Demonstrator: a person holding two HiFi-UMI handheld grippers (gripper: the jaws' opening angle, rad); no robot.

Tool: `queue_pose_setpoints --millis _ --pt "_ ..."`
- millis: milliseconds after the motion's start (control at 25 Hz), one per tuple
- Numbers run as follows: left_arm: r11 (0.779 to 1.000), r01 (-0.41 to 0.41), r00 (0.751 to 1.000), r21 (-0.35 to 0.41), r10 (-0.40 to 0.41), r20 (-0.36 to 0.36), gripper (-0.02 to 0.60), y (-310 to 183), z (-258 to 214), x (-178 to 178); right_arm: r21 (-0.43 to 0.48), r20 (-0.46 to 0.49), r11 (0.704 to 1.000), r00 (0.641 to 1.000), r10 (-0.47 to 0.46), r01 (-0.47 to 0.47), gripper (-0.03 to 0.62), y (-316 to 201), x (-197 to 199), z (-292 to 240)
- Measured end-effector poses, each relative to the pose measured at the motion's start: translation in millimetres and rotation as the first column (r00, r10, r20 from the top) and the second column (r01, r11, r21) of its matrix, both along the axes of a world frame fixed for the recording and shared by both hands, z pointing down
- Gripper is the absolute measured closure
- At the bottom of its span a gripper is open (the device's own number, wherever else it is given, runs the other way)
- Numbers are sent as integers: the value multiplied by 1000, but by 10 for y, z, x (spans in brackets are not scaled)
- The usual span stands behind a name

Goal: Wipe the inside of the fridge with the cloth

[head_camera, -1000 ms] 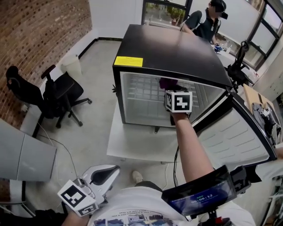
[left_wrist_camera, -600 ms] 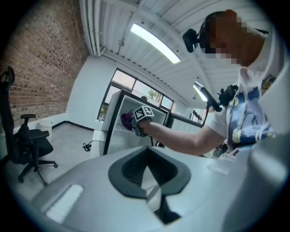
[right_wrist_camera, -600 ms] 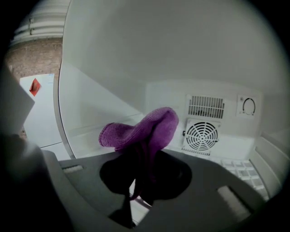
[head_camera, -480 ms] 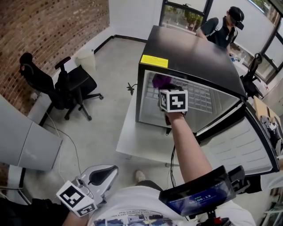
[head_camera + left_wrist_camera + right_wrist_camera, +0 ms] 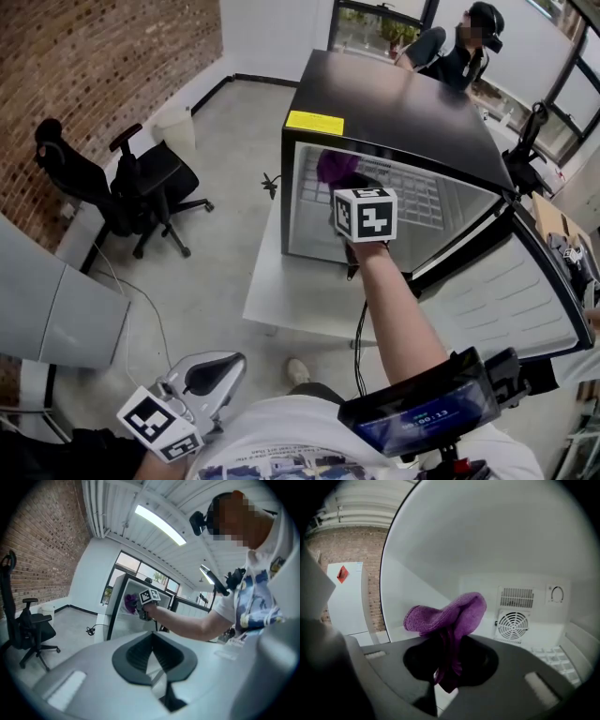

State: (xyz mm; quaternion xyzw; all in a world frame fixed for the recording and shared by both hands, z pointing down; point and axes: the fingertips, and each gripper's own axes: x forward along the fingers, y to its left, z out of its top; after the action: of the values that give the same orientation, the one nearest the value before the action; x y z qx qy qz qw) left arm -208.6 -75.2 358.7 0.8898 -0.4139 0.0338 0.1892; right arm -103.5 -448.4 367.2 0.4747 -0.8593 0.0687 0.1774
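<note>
Now the right gripper (image 5: pixel 445 667) pinches the soft-looking, floppy cloth (image 5: pixel 450 613) by its middle inside the fridge (image 5: pixel 487 536); the left gripper (image 5: pixel 153 670) is closed.

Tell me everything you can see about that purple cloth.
The purple cloth looks like soft, fuzzy microfibre. It is bunched up, its lower folds pinched between the shut jaws of the right gripper, its top flopping leftward. It is held inside the open fridge; whether it touches a wall is unclear.

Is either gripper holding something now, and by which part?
The right gripper holds the cloth by its bunched lower end; the left gripper holds nothing.
</note>
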Motion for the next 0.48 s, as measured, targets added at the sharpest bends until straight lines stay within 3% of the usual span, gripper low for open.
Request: queue_pose_setpoints --millis 240,480 --pt "994 -108 994 3 108 -21 577 -96 -7 259 48 -70 984 982 176 -173 528 46 948 -139" --pt "973 -230 972 20 230 -37 577 -165 -34 593 47 -150 935 923 355 -352 527 170 1966 -74"
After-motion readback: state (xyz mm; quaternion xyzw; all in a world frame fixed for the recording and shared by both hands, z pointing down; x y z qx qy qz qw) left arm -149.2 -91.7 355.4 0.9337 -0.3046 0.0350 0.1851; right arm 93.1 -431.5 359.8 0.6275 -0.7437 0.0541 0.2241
